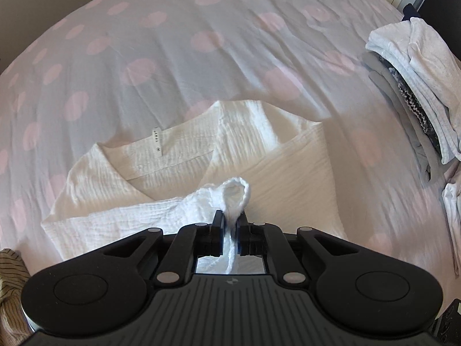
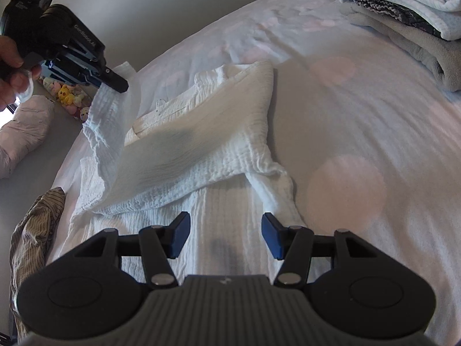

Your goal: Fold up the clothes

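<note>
White crinkly shirt (image 1: 178, 173) lies on spotty bed sheet (image 1: 144, 43), part folded. Left gripper (image 1: 230, 225) pinches sleeve end (image 1: 234, 193), holds it over shirt middle. Looks like sleeve-fold step. Right gripper (image 2: 225, 235) spread wide, nothing in it, hovers over lower shirt. Next job, maybe: lay sleeve flat, let go gently. Cloth soft, bumpy, floppy. Folded pile (image 1: 417, 86) sits well apart.

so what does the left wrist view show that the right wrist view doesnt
Only the left wrist view: the neck label and the left gripper shut on a pinch of the white garment.
Only the right wrist view: the open right gripper, the hand holding the other tool, plush toys.
Both: the garment, dotted bedsheet, folded stack, striped cloth.
</note>
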A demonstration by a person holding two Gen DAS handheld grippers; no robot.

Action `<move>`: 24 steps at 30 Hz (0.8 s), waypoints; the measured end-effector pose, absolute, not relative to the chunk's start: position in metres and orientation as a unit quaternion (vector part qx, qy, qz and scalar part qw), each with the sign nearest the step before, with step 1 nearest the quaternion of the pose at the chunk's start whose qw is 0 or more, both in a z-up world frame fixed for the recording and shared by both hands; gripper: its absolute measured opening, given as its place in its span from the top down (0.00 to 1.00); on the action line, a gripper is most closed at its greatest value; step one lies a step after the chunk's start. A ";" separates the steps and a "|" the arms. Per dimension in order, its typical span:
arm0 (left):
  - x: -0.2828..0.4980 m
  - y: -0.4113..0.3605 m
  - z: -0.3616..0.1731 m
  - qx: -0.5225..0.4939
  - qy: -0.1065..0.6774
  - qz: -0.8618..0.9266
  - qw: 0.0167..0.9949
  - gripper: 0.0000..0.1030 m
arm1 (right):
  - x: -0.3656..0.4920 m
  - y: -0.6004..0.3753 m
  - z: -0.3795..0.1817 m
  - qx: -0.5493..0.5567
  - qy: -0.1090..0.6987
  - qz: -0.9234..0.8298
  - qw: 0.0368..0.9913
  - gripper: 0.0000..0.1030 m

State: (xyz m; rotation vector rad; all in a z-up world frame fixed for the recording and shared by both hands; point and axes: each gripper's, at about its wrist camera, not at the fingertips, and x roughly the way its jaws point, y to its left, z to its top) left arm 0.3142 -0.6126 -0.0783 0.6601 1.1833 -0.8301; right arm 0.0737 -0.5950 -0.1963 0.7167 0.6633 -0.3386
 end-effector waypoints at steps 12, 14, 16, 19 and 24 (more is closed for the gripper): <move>0.306 -0.585 -0.091 0.285 0.529 -0.397 0.694 0.64 | 0.077 -0.591 -0.195 0.333 0.320 -0.164 0.872 0.43; 0.303 -0.575 -0.096 0.279 0.532 -0.399 0.693 0.64 | 0.076 -0.589 -0.193 0.328 0.318 -0.166 0.874 0.43; 0.298 -0.568 -0.107 0.279 0.537 -0.396 0.691 0.64 | 0.077 -0.586 -0.191 0.319 0.321 -0.167 0.876 0.43; 0.291 -0.563 -0.125 0.281 0.545 -0.393 0.685 0.67 | 0.079 -0.583 -0.191 0.303 0.328 -0.172 0.878 0.43; 0.266 -0.566 -0.153 0.309 0.535 -0.405 0.674 0.67 | 0.083 -0.581 -0.193 0.285 0.339 -0.179 0.879 0.43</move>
